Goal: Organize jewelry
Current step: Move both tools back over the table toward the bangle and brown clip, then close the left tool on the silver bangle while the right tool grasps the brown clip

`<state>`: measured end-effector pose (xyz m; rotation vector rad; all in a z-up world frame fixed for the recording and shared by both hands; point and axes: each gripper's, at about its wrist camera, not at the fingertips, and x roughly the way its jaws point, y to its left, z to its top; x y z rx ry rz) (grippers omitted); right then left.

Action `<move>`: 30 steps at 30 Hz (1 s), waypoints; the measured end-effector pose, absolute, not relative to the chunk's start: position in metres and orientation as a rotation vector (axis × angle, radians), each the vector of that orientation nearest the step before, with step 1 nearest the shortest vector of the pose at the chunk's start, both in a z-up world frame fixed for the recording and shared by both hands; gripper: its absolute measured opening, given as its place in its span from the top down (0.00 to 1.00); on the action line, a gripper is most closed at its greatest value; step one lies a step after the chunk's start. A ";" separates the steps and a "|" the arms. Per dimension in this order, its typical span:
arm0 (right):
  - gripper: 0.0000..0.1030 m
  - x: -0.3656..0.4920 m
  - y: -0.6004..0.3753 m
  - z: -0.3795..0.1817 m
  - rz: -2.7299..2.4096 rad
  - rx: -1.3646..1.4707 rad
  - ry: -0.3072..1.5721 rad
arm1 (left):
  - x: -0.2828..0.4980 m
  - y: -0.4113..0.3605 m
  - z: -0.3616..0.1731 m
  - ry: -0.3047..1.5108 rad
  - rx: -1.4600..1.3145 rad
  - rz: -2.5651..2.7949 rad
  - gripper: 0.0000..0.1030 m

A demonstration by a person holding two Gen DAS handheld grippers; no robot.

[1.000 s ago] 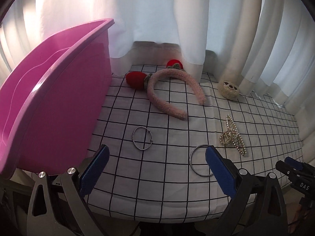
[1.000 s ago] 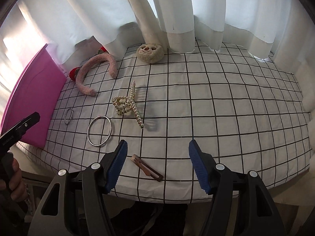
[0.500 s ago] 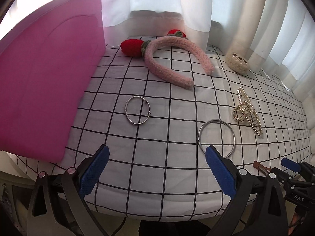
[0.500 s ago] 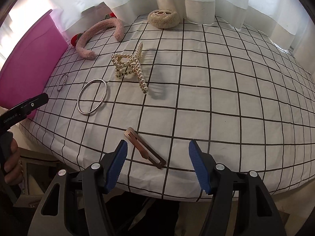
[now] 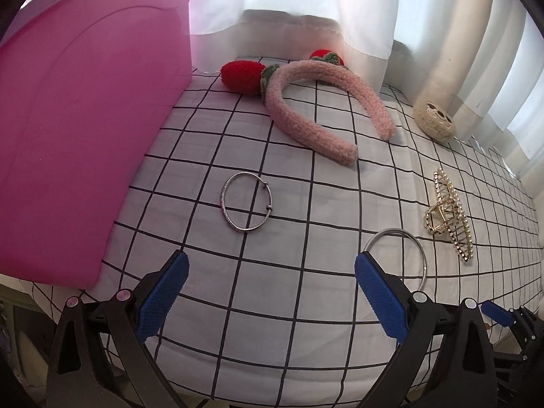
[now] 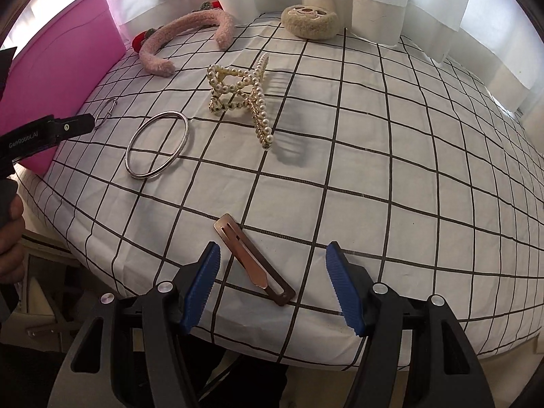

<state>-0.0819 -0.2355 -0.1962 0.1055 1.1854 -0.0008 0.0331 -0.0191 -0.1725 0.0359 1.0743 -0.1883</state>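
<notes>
Right gripper (image 6: 272,280) jaws apart, empty, over near edge of checked cloth (image 6: 391,170); rose-gold hair clip (image 6: 253,260) lies flat between fingertips. Left gripper (image 5: 272,297) wide open, empty; thin bangle (image 5: 246,205) just ahead, pink bin (image 5: 78,129) at left edge.

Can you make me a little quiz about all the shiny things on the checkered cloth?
1. True or false: the right gripper is already squeezing the flat brown hair clip.
2. What lies nearest in front of the left gripper: A) the fuzzy pink headband, B) the small silver bangle, C) the round cream plush?
3. Fill in: the pearl claw clip lies to the ____ of the large silver ring in the right wrist view.

Key: 1. False; its jaws stand open, with the clip lying between and just ahead of them. 2. B. 3. right.
</notes>
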 end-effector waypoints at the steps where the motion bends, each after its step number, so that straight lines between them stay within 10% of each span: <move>1: 0.40 -0.082 -0.235 -0.197 -0.002 0.095 1.180 | 0.037 -0.017 -0.175 1.075 0.036 -0.176 0.07; 30: 0.23 -0.086 -0.224 -0.204 -0.017 0.012 1.104 | 0.093 -0.007 -0.212 0.989 0.081 -0.112 0.06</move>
